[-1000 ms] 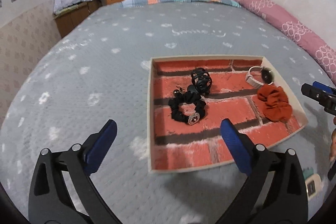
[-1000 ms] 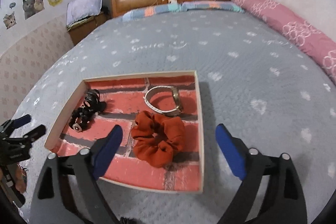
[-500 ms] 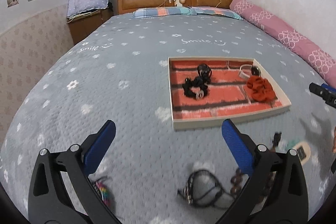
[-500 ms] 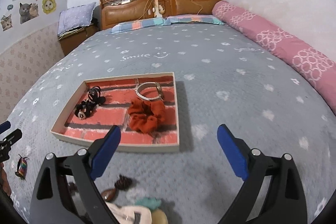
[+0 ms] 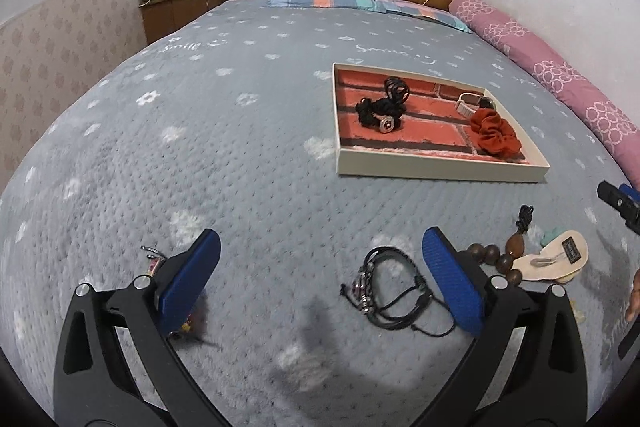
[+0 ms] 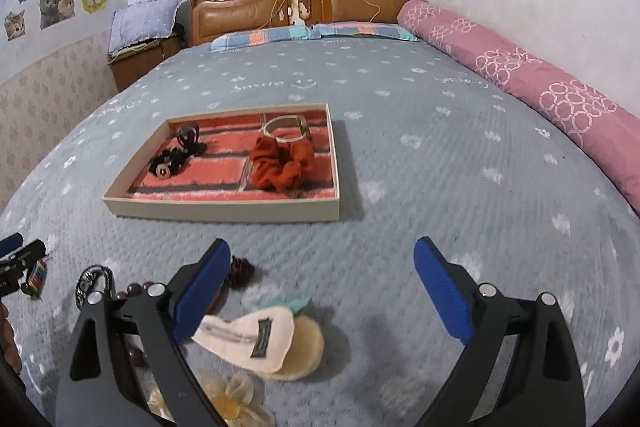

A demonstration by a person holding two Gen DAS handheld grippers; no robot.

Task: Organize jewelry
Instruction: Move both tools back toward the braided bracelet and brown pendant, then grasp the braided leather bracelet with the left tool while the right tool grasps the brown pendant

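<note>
Left gripper [image 5: 320, 283] spread wide, black cord bracelet [image 5: 390, 293] just inside its right finger, right gripper [image 6: 322, 293] agape above cream hair clip [image 6: 256, 337]

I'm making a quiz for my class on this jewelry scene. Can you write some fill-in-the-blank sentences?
1. The red scrunchie lies inside the ____.
2. The tray rests on a ____ bedspread.
3. Both grippers, left and right, have their fingers ____.
4. The black cord bracelet lies ____ the tray.

Missing words: tray; grey; open; outside

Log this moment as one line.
left gripper: open, empty | right gripper: open, empty | tray: rust scrunchie inside | black cord bracelet: on bed
</note>
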